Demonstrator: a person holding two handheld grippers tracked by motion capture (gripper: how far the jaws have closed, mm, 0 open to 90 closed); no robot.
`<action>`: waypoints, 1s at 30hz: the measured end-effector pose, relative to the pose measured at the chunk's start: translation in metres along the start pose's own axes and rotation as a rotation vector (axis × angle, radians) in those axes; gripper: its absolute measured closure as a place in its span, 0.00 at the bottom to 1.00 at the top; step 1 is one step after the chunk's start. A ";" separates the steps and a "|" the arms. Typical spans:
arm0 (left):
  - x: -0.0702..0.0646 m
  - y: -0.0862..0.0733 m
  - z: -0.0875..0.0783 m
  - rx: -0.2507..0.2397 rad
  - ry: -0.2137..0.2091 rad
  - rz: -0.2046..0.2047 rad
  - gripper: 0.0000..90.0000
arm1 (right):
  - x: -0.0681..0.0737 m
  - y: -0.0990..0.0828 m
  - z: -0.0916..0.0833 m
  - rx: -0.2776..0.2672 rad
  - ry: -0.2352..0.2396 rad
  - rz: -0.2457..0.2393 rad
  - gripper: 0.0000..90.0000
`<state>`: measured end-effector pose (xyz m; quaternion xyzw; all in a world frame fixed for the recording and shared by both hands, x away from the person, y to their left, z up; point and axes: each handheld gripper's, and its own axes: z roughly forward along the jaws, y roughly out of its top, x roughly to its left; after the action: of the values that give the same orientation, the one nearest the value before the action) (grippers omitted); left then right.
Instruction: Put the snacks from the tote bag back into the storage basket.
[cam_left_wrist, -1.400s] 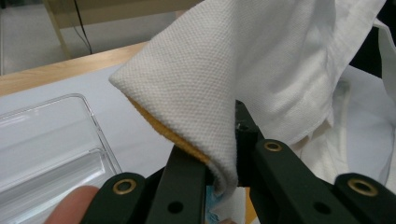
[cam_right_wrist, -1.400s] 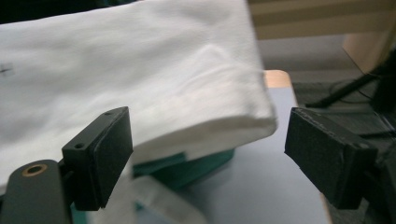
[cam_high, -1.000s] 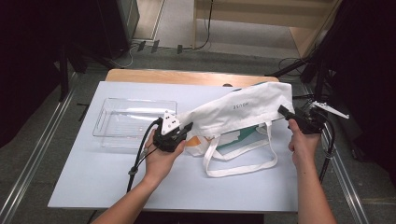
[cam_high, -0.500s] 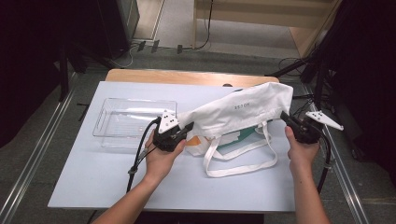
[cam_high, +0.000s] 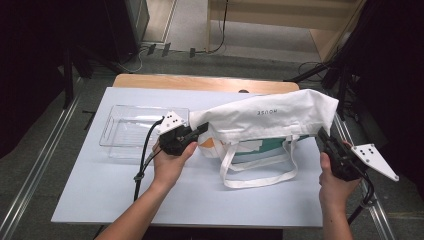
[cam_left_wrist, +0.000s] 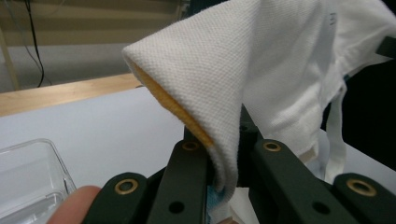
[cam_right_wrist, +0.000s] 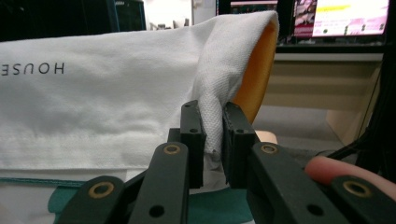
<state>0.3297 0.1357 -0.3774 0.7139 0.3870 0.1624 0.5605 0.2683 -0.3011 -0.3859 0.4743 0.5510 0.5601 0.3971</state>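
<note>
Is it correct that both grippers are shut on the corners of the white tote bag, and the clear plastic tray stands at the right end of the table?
Not quite. The clear plastic tray stands toward the left end of the table, beside the left gripper, as the high view shows. The rest holds: the left gripper and the right gripper are each shut on a corner of the white tote bag.

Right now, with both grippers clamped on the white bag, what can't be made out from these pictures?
- High view: the left gripper jaw tips, covered by the white bag.
- High view: the bag's teal and orange print, mostly under the folded-over cloth.
- Left gripper view: the clear tray, cut off by the frame's edge.
- Right gripper view: the screen text behind, too blurred.
</note>
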 end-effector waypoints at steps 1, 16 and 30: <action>0.002 -0.001 0.002 0.017 0.012 -0.010 0.97 | 0.001 -0.002 -0.003 0.003 -0.003 -0.004 0.91; -0.010 -0.014 -0.004 0.038 0.127 0.010 0.51 | -0.028 -0.021 0.026 0.191 -0.029 0.203 0.40; 0.002 0.004 -0.024 -0.055 0.077 0.044 0.99 | 0.008 -0.020 0.016 0.130 0.067 0.029 0.93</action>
<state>0.3167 0.1532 -0.3666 0.6998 0.3877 0.2125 0.5611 0.2809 -0.2881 -0.4058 0.4882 0.5922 0.5444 0.3386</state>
